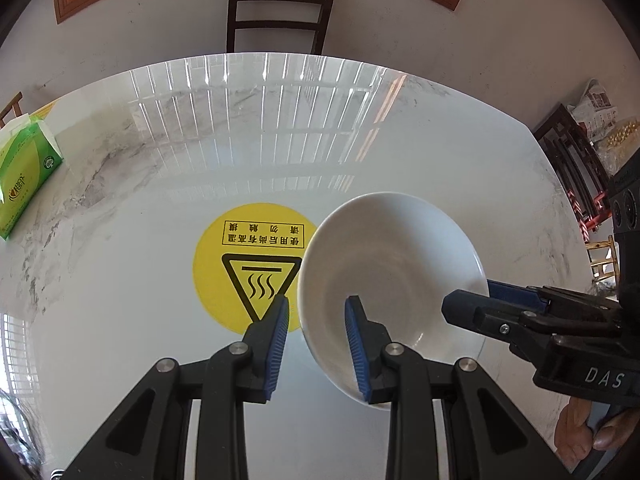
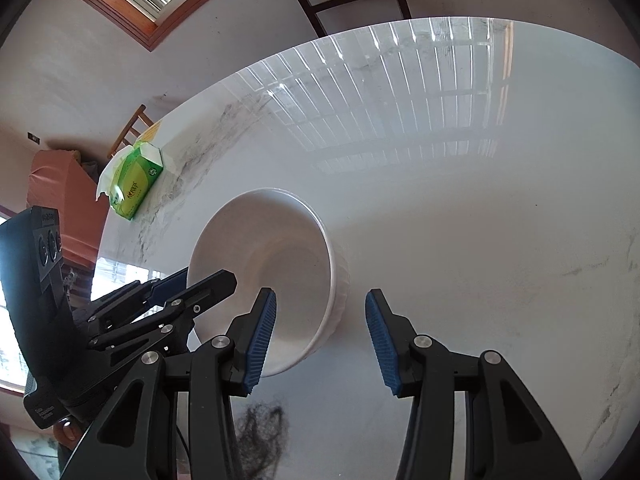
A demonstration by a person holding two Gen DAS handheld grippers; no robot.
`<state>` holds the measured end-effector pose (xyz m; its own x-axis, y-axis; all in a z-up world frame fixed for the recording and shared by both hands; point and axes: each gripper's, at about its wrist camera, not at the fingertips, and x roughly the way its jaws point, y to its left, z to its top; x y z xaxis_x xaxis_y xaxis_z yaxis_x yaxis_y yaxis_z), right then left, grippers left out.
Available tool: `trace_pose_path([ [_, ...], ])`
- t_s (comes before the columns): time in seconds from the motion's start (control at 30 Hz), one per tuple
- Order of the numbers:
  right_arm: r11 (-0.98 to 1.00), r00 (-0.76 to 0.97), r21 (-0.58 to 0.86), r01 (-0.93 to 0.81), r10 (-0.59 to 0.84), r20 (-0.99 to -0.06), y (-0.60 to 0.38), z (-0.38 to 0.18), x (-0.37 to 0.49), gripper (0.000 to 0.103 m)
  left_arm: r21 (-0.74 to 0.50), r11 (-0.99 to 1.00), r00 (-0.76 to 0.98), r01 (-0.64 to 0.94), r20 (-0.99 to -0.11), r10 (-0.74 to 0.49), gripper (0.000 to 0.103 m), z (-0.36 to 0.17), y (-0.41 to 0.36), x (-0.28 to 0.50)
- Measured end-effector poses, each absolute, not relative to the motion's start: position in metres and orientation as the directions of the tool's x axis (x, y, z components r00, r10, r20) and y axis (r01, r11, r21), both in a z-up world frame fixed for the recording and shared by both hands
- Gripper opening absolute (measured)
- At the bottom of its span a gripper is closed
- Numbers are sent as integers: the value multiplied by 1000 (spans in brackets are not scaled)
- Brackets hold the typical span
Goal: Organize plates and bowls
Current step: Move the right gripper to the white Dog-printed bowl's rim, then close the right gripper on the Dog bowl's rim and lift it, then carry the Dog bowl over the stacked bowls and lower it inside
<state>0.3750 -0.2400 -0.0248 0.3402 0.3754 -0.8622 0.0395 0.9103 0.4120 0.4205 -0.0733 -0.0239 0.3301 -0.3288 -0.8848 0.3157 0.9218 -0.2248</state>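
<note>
One green tissue pack (image 1: 24,180) at the left edge of the marble table (image 1: 280,140), one yellow hot-surface sticker (image 1: 224,264) mid-table. Left gripper (image 1: 317,308): jaws spread, straddling the near rim of the one white bowl (image 1: 392,264), one finger inside and one outside. Right gripper (image 2: 321,312): jaws spread wide across the opposite rim, pads clear of the wall. Bowl sits just right of the sticker, looks tilted; can't tell if it's off the table.
</note>
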Motion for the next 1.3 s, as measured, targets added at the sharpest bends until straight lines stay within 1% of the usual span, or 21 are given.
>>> trace_pose_path([
  [0.03, 906, 326, 421, 42, 386, -863, -240, -29, 376, 30, -239, 918, 319, 315, -885, -340, 27, -28, -74, 421],
  [0.07, 905, 307, 422, 46, 389, -869, -239, -35, 377, 23, -232, 925, 313, 301, -892, -326, 21, -32, -75, 422],
  [0.1, 901, 308, 431, 50, 396, -865, -240, -38, 378, 22, -211, 936, 311, 281, -903, -297, 16, -36, -76, 423],
  [0.23, 892, 308, 451, 40, 418, -855, -241, -40, 378, 22, -204, 950, 310, 238, -911, -273, 15, -36, -77, 423],
  [0.33, 897, 309, 441, 38, 409, -859, -241, -39, 375, 20, -187, 955, 314, 233, -914, -255, 14, -35, -79, 419],
  [0.43, 895, 308, 445, 40, 413, -857, -241, -37, 371, 20, -194, 955, 314, 224, -913, -260, 14, -31, -77, 412],
  [0.7, 889, 330, 457, 22, 425, -843, -241, -14, 348, 20, -196, 956, 336, 220, -904, -263, 14, -4, -72, 391],
  [1.3, 881, 337, 468, -67, 461, -821, -226, 36, 255, 20, -156, 957, 372, 244, -896, -241, 14, 53, -60, 284],
])
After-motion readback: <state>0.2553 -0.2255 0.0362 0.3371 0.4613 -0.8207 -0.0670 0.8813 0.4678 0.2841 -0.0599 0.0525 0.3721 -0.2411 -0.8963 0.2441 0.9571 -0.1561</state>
